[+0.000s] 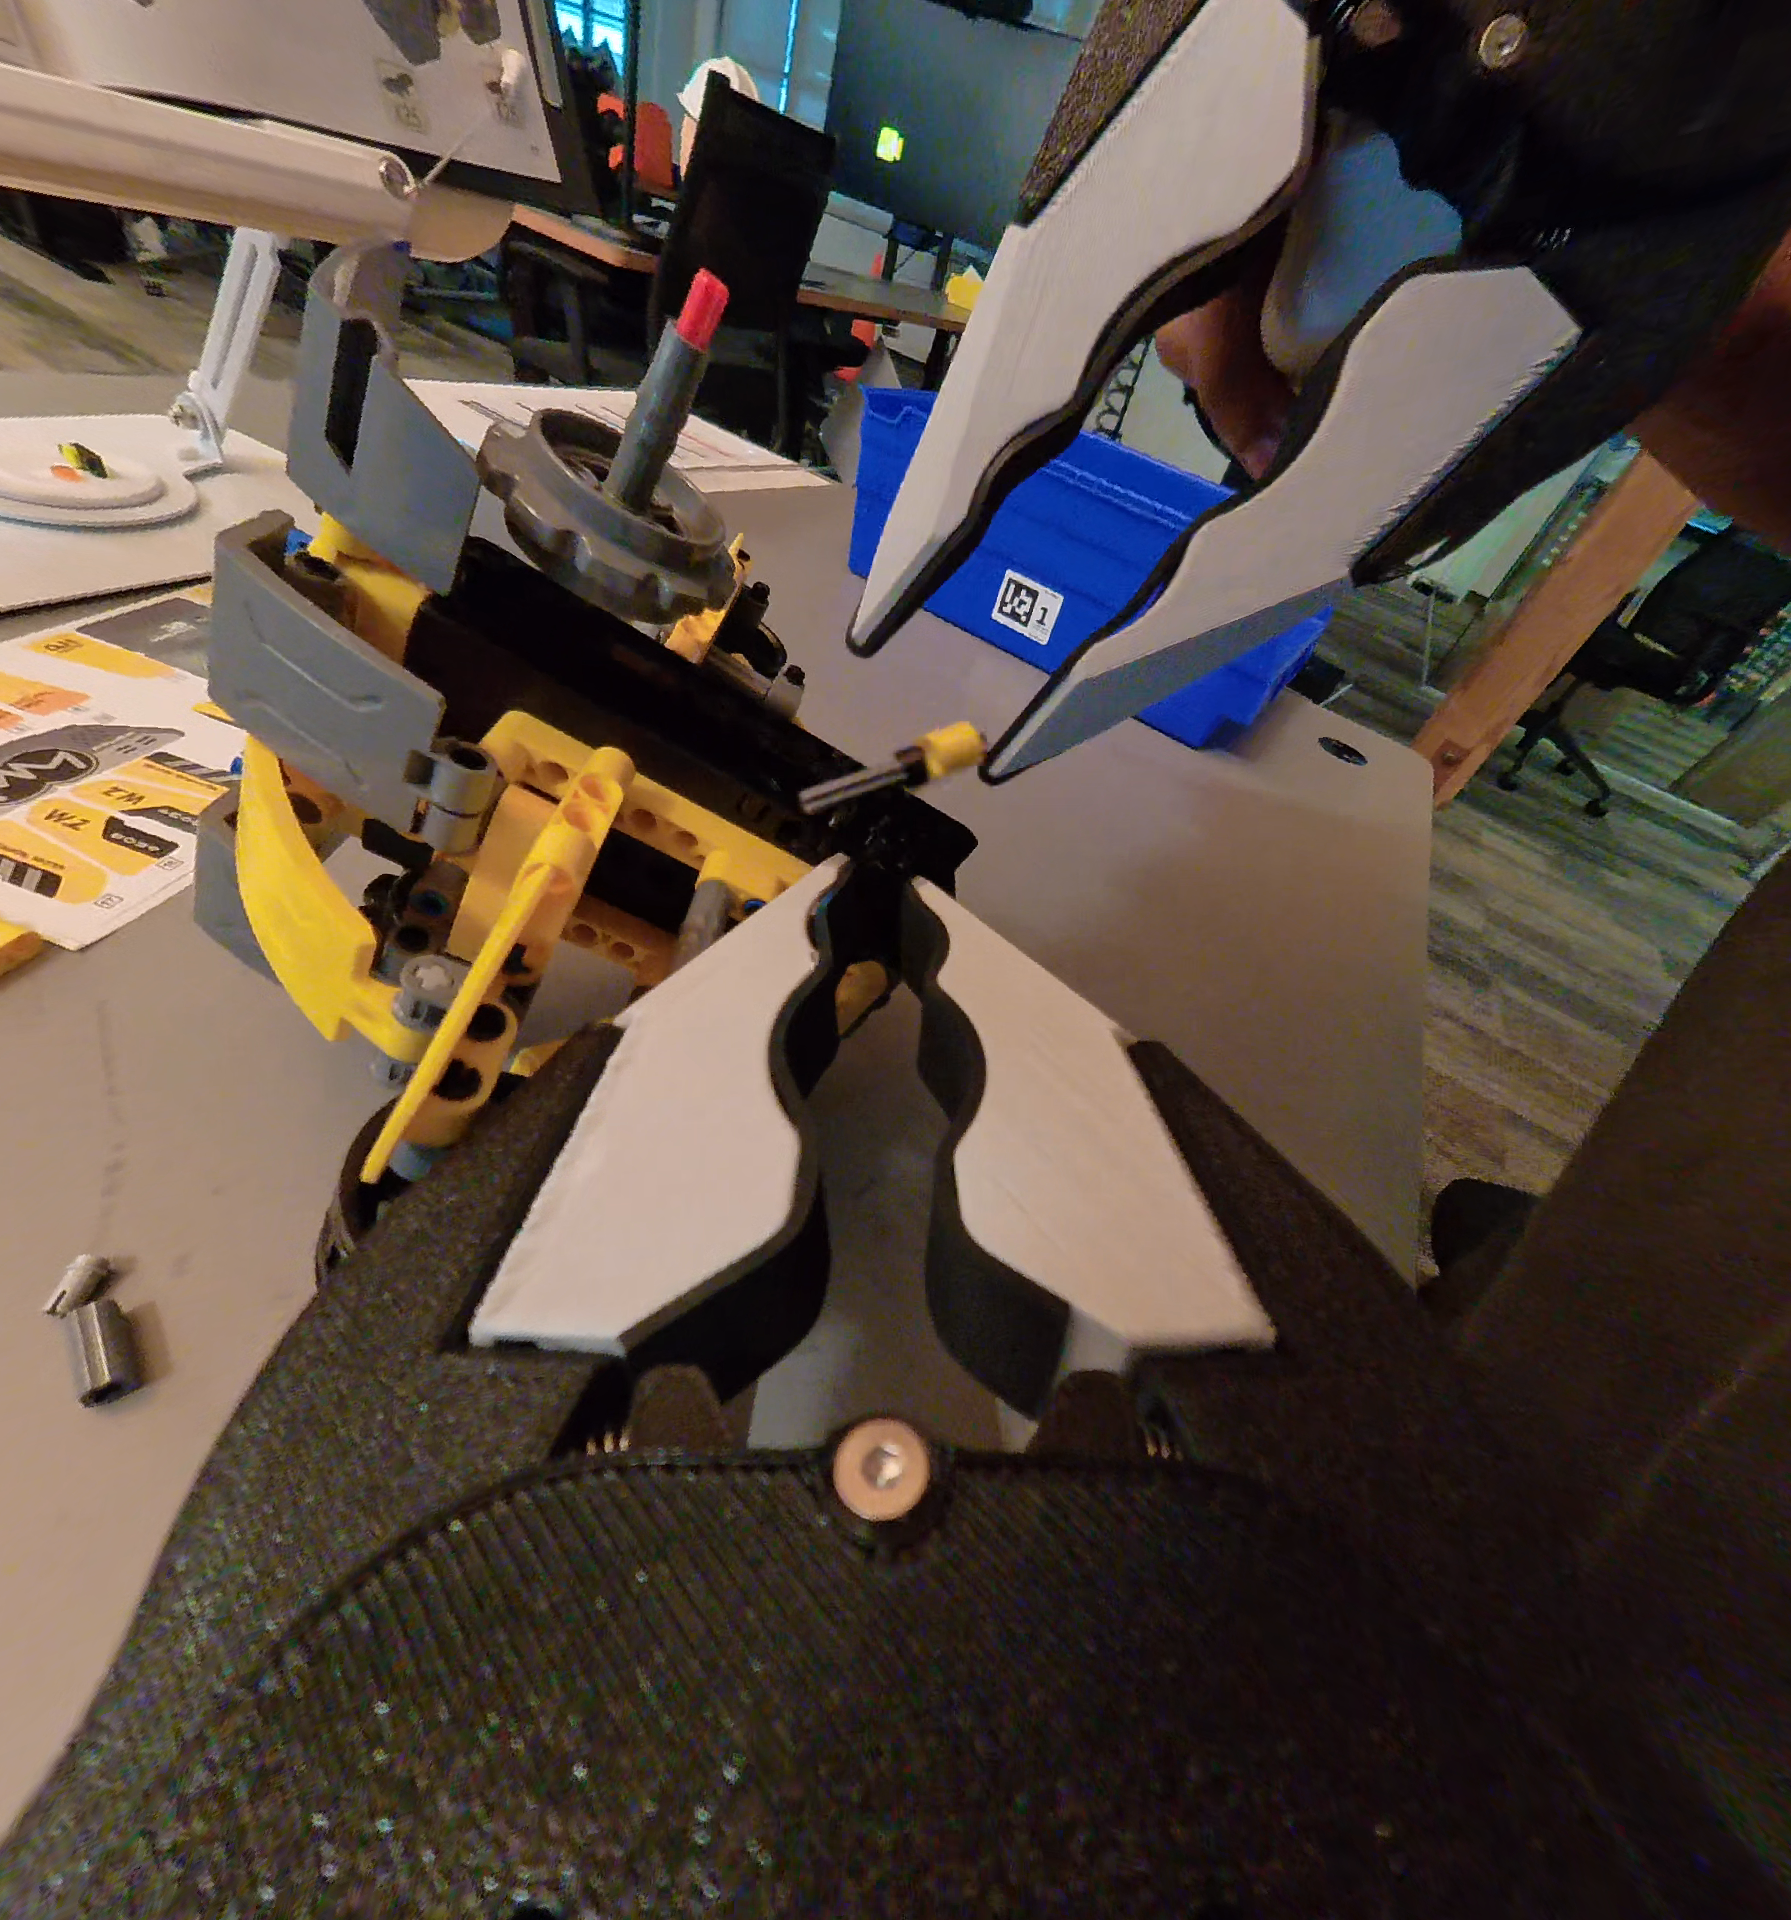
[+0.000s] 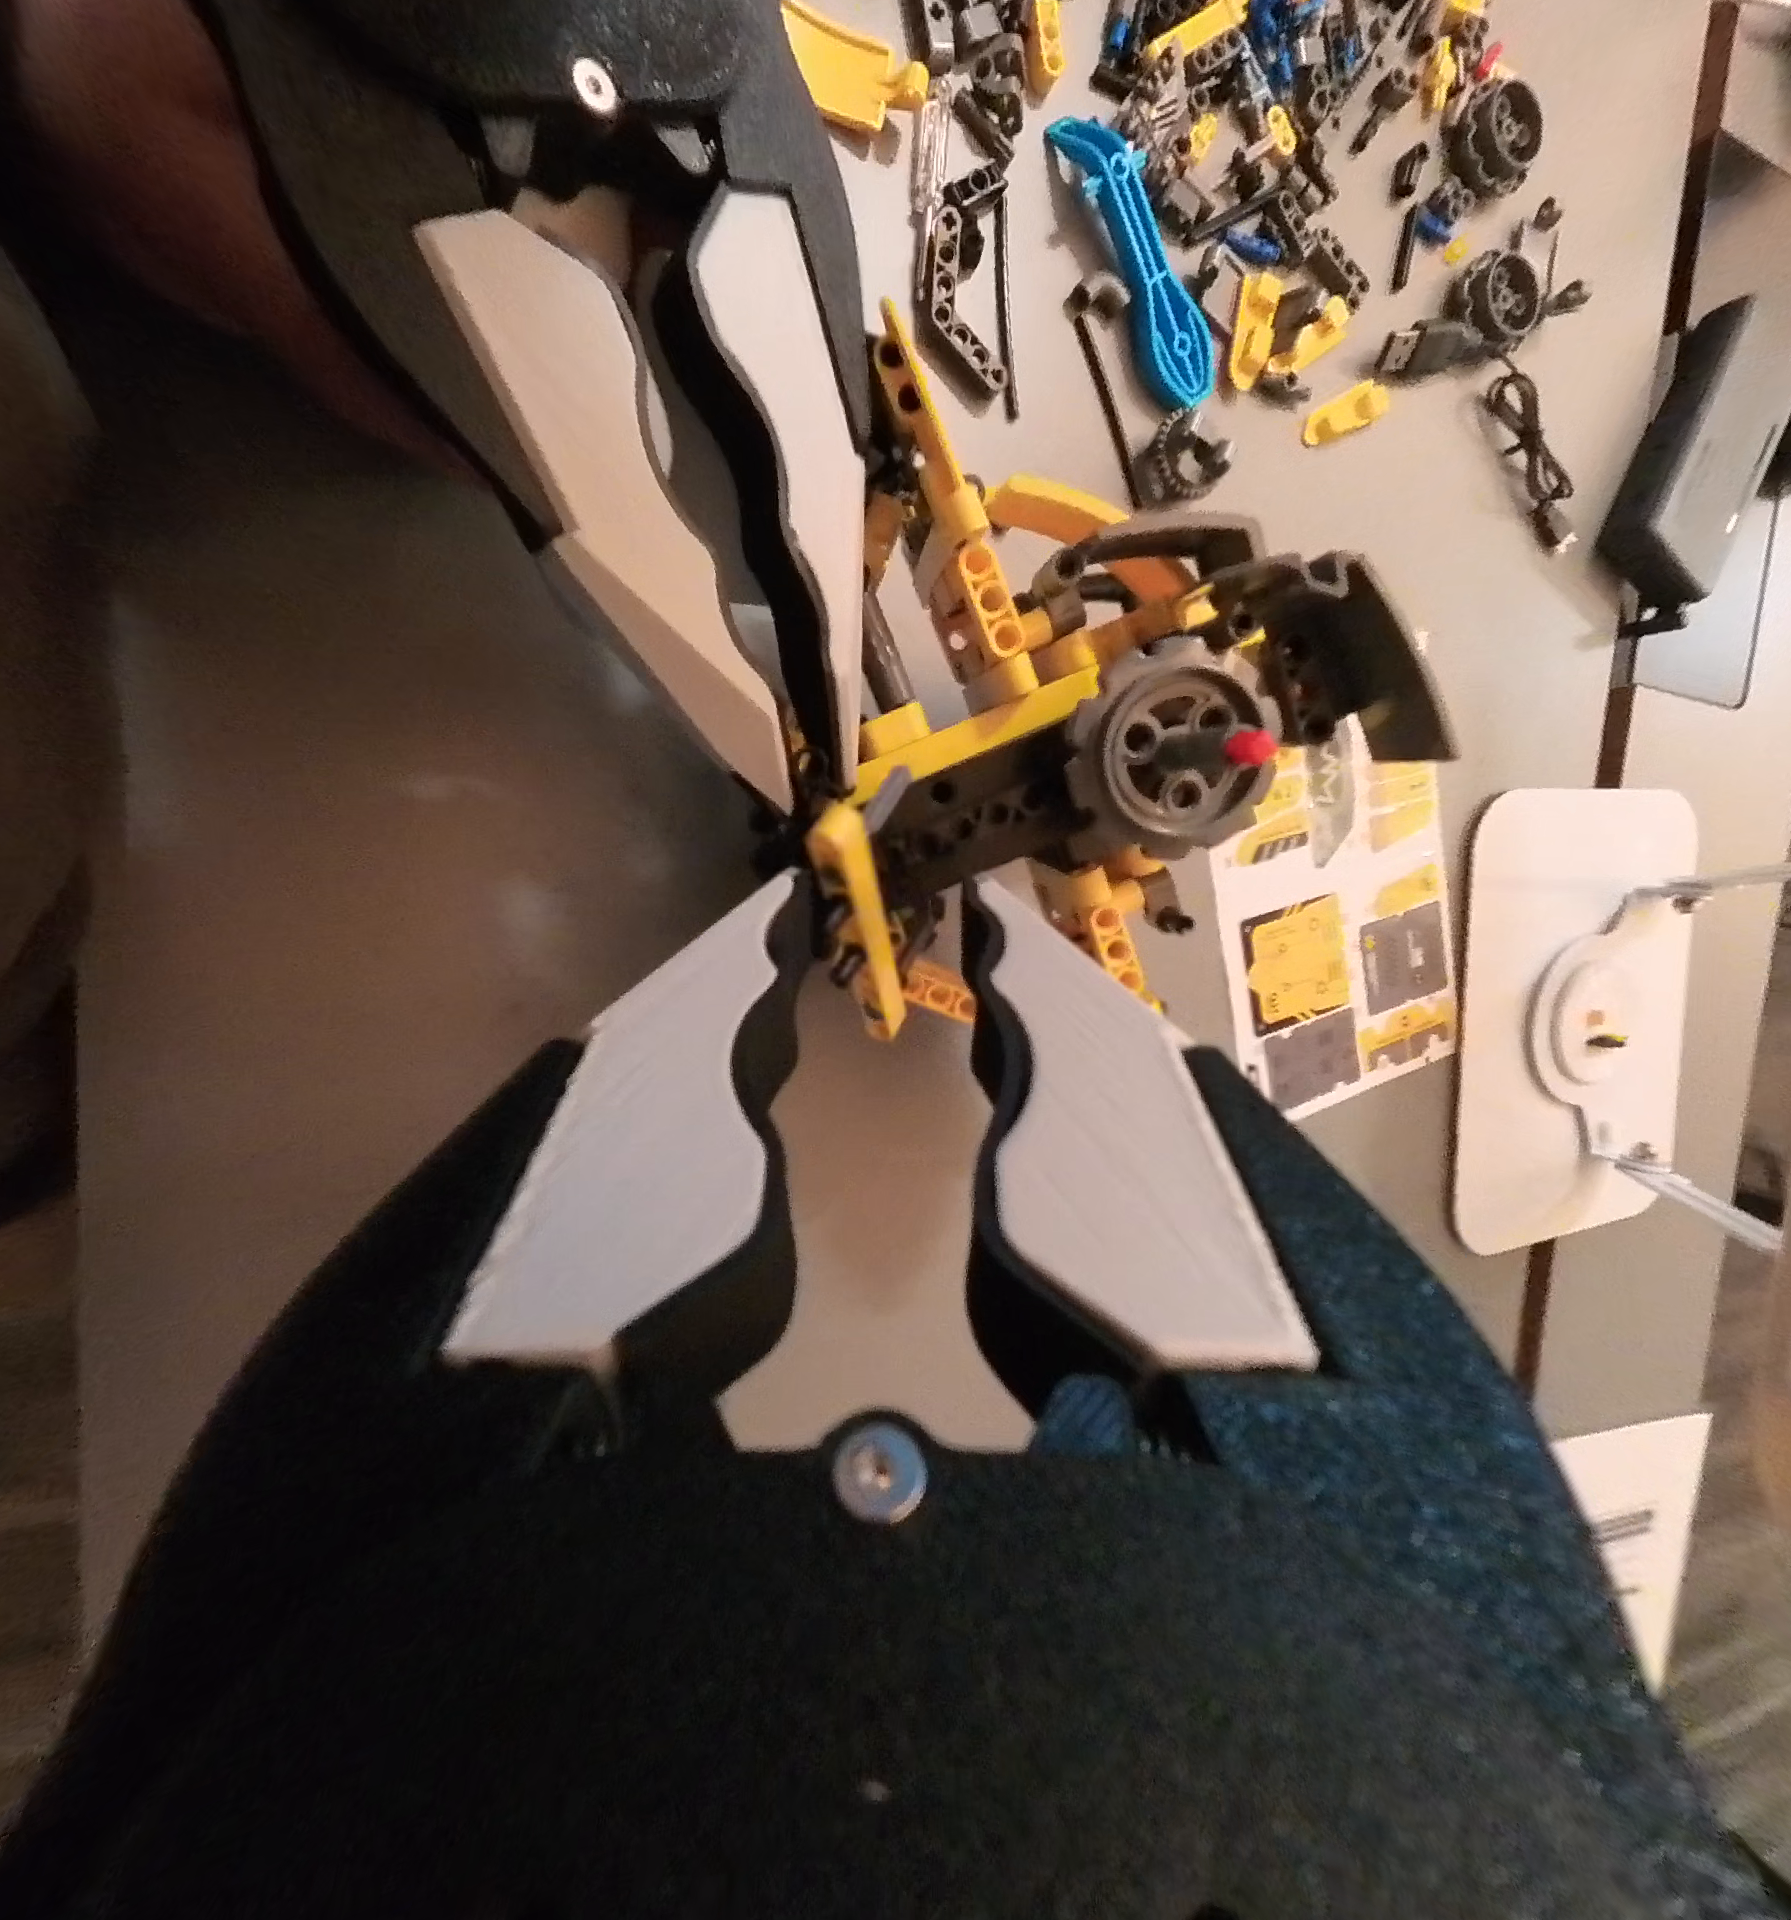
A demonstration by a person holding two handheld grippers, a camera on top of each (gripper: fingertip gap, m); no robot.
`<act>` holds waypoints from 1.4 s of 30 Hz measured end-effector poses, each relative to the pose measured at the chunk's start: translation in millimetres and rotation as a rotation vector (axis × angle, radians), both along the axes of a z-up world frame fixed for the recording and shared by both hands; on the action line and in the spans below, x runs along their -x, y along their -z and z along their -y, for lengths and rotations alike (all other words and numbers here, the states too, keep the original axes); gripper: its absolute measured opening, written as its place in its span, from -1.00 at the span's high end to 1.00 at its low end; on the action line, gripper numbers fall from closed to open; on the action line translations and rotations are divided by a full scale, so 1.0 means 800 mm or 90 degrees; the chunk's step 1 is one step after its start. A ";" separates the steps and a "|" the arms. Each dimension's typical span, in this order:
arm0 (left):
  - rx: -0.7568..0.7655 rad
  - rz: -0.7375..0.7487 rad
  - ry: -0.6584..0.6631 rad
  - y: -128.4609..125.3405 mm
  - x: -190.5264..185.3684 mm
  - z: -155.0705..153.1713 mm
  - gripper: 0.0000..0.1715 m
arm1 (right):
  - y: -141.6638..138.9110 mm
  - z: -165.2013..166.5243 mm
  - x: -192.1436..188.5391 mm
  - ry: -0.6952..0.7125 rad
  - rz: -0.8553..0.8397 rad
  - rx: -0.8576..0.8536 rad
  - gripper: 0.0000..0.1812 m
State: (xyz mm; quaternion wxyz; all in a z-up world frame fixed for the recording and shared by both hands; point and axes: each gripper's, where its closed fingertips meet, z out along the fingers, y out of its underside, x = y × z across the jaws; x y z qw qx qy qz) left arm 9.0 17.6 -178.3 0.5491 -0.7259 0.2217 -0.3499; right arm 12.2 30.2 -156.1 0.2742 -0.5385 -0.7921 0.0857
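Left wrist view, yellow-black brick model (image 1: 517, 748), grey gear (image 1: 600, 520)

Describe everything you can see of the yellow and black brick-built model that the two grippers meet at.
The brick-built model is a partly finished plastic assembly of yellow and black holed beams with grey curved panels. A grey toothed wheel sits on top, carrying a dark axle with a red tip. It is tilted above the grey table. The left gripper is shut on its black end; the right gripper, jaws apart, touches a small yellow connector on a black pin.
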 end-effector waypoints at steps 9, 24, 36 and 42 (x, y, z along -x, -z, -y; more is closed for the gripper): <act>0.021 0.043 0.012 -0.003 0.004 0.000 0.92 | -0.017 0.009 -0.013 0.100 -0.150 0.157 0.66; -0.042 -0.033 -0.119 -0.019 0.032 0.033 0.54 | 0.025 0.026 -0.116 0.342 -0.419 0.260 0.48; -0.111 -0.081 -0.090 -0.065 -0.035 0.090 0.44 | 0.013 0.058 -0.162 0.364 -0.720 0.377 0.55; -0.034 -0.143 -0.026 -0.010 -0.073 0.085 0.46 | 0.051 0.062 -0.148 0.415 -0.570 0.314 0.51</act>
